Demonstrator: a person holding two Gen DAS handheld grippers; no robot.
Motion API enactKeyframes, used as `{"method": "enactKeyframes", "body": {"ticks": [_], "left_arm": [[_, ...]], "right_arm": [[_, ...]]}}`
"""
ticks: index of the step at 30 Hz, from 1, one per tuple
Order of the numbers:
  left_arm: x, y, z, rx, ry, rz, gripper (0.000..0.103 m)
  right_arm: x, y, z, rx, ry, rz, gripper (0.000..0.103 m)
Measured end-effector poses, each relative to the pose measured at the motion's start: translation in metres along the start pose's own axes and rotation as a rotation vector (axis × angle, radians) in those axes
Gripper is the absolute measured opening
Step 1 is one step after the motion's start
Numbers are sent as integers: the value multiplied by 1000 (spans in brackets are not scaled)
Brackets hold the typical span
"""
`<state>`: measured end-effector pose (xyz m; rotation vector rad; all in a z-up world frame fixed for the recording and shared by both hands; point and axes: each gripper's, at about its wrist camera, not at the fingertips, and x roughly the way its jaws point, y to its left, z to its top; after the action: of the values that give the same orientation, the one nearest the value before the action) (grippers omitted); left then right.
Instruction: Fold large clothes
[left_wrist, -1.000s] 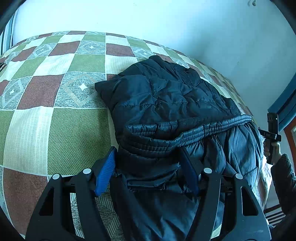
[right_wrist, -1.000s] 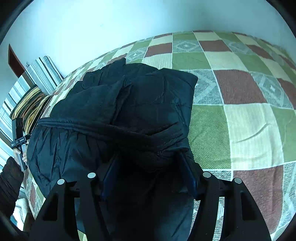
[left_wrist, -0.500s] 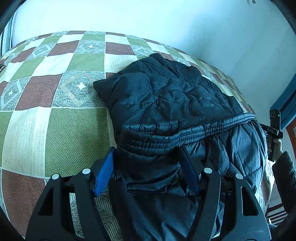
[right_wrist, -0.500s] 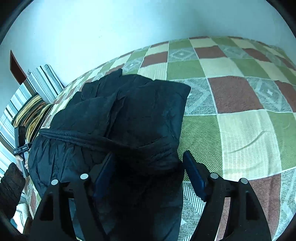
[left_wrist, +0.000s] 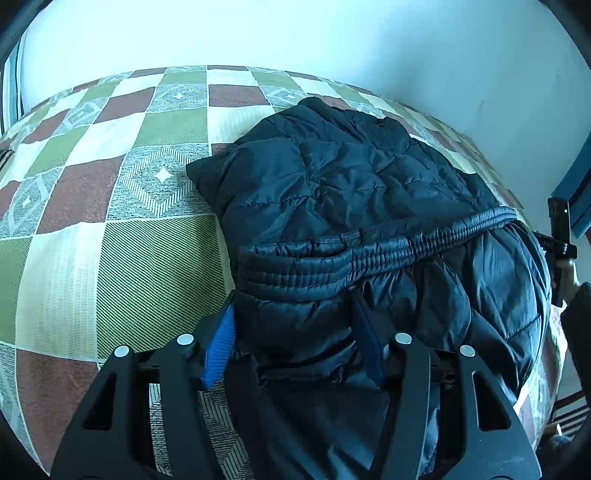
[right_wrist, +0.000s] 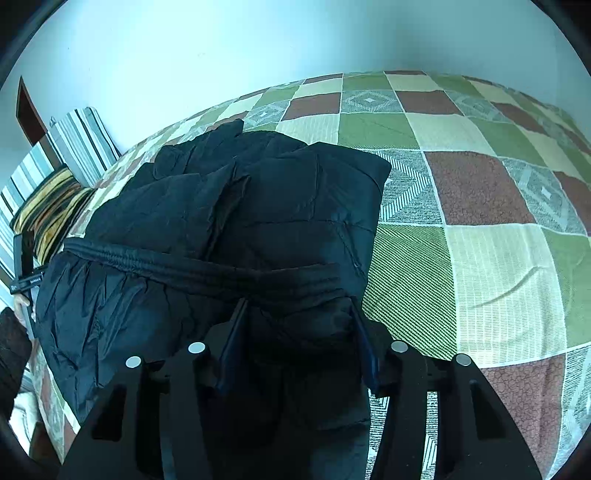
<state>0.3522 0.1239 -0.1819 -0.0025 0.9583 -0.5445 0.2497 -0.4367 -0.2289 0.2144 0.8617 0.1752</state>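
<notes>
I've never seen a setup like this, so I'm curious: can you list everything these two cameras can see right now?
Puffer jacket: one, black, folded on the bed, its near edge between both grippers' closing jaws.
Bedspread: one, green, cream and brown checks, covering the bed.
Striped cushions: stacked at the bed's far end.
Wall: pale, behind the bed.
Left gripper: black, blue pads, at the jacket's near edge.
Right gripper: black, likewise.
Person's hand: holding the other gripper's handle.
</notes>
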Motion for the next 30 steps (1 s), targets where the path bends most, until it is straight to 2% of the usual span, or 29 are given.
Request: {"method": "enactKeyframes", "body": {"ticks": [9, 12, 16, 21, 30], "left_arm": [[-2, -3, -3, 42, -6, 41, 42], [-5, -5, -4, 55, -19, 50, 34], [-13, -11, -6, 65, -50, 36, 19], [-25, -24, -8, 103, -77, 60, 15], [-43, -30, -7, 112, -122, 70, 14]], "right_arm": [[-1, 9, -1, -44, -4, -37, 40], [-2, 11, -2, -46, -12, -42, 36], [-11, 13, -3, -48, -41, -53, 30], [-25, 18, -4, -56, -79, -57, 19], [-41, 26, -2, -66, -114, -71, 15]]}}
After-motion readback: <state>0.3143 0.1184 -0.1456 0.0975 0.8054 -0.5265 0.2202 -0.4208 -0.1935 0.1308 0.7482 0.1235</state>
